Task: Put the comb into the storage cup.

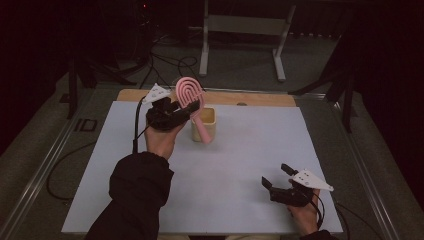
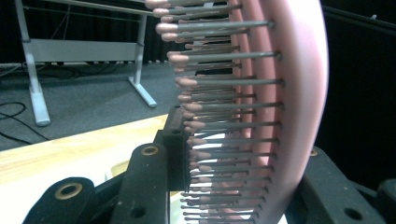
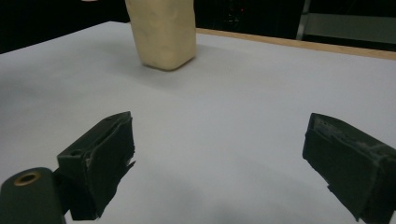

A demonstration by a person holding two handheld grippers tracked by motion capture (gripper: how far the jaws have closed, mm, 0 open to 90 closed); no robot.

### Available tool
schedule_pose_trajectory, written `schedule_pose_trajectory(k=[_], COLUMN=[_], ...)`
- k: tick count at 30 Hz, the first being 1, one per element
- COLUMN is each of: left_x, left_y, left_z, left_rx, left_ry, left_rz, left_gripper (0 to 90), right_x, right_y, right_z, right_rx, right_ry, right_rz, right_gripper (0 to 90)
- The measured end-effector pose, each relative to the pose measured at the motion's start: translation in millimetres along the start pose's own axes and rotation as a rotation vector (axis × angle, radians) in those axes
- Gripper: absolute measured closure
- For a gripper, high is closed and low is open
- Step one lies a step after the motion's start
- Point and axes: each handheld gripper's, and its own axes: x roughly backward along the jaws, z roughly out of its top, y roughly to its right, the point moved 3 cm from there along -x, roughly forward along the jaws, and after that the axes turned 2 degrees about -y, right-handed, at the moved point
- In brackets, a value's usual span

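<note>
left tongs (image 1: 192,111): clamped on pink hairbrush (image 1: 190,95) head, handle over beige cup (image 1: 209,120) | brush: light, rigid, bristles flex | right tongs (image 1: 277,176): wide apart, empty, on surface (image 1: 240,150)

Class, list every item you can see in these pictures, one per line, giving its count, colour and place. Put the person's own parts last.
hairbrush: one, pink, held in the left gripper above the cup, handle slanting down in front of it
cup: one, cream, far middle of the table
table: one, white top with a wooden far edge
metal frame: one, white, on the floor beyond the table
left gripper: one, black, shut on the hairbrush
right gripper: one, black, open, low over the table's near right
sleeve: one, black, near left
</note>
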Motion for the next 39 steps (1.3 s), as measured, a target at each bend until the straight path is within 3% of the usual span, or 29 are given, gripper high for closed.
schedule_pose_trajectory(k=[15, 29, 39], left_x=[-7.5, -13.3, -21.8], left_y=[-3.9, -12.6, -20.1], left_z=[12.7, 27.1, 28.4], left_rx=[-0.032, -0.055, -0.026], left_ry=[0.004, 0.017, 0.036], left_rz=[0.02, 0.078, 0.093], left_gripper=[64.8, 64.8, 64.8], right_x=[1.2, 2.2, 3.7], right_y=[-0.2, 1.2, 2.3], right_z=[0.7, 0.9, 1.3], right_rx=[0.005, 0.003, -0.003], right_ry=[0.007, 0.009, 0.015], right_rz=[-0.001, -0.007, -0.009], right_gripper=[8.8, 8.8, 8.8])
